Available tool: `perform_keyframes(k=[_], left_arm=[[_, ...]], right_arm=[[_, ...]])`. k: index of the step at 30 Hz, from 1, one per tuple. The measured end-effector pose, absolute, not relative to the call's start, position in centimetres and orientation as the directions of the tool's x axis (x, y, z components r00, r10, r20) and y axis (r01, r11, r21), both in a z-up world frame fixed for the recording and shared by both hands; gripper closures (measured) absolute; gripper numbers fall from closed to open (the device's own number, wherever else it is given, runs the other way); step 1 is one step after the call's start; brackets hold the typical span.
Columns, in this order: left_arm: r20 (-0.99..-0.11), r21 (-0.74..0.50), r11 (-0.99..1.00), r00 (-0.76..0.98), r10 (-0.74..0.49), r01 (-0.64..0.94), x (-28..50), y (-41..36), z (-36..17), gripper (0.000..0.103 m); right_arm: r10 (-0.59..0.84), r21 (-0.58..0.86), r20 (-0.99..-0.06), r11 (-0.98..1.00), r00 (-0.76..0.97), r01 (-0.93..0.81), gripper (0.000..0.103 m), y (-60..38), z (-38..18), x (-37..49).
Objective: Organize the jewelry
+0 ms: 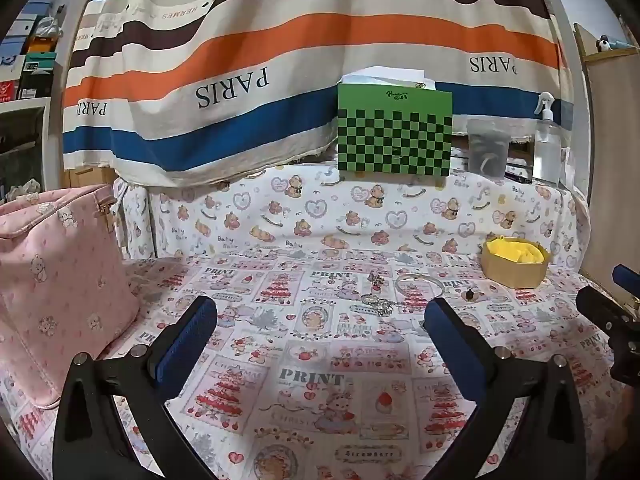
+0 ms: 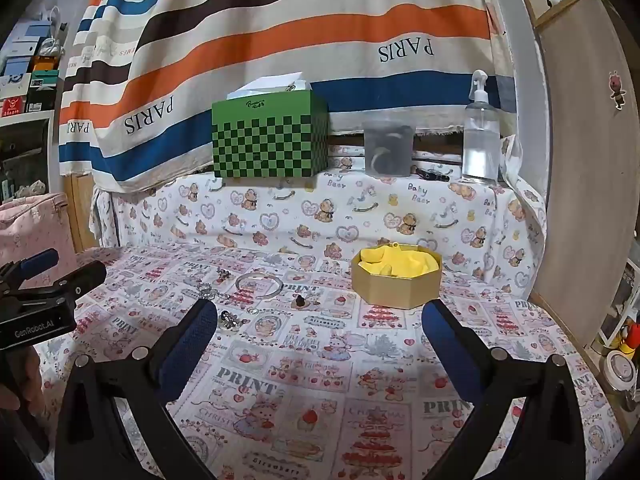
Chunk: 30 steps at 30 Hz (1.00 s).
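Observation:
Jewelry lies on the printed cloth: a silver bangle (image 1: 419,283) (image 2: 259,283), a sparkly chain (image 1: 377,304) (image 2: 209,290), a small brooch (image 1: 375,279) (image 2: 222,273), a dark small piece (image 1: 469,294) (image 2: 299,302) and a cluster piece (image 2: 231,319). An octagonal tan box (image 1: 514,264) (image 2: 397,278) with yellow lining stands open to the right. My left gripper (image 1: 320,320) is open and empty, short of the jewelry. My right gripper (image 2: 320,320) is open and empty, between jewelry and box.
A pink bear-print bag (image 1: 52,280) stands at the left. On the raised shelf behind stand a green checkered box (image 1: 394,132), a clear cup (image 1: 487,148) and a spray bottle (image 1: 547,144). A wooden panel (image 2: 580,160) stands at the right.

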State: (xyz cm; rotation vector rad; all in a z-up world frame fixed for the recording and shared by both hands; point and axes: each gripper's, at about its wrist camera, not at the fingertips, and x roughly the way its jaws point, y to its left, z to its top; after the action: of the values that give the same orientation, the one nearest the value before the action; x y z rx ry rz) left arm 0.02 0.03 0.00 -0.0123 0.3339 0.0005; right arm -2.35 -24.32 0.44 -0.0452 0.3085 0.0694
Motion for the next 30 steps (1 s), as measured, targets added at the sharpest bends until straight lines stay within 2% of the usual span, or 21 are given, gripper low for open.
perform_keyframes(k=[7, 16, 30], left_arm=[[-0.32, -0.007, 1.0, 0.948, -0.005, 0.003, -0.06, 0.01, 0.05, 0.0], [-0.351, -0.011, 1.0, 0.936, -0.02, 0.017, 0.47, -0.31, -0.39, 0.0], [-0.327, -0.013, 0.999, 0.944, -0.033, 0.03, -0.04, -0.4, -0.05, 0.0]], right_arm=[[0.059, -0.031, -0.304, 0.997, 0.951, -0.072, 0.0, -24.34, 0.42, -2.28], [0.048, -0.034, -0.316, 0.998, 0.948, -0.062, 0.0, -24.32, 0.19, -2.19], [0.045, -0.034, -0.305, 0.998, 0.951, -0.058, 0.0, -24.35, 0.38, -2.29]])
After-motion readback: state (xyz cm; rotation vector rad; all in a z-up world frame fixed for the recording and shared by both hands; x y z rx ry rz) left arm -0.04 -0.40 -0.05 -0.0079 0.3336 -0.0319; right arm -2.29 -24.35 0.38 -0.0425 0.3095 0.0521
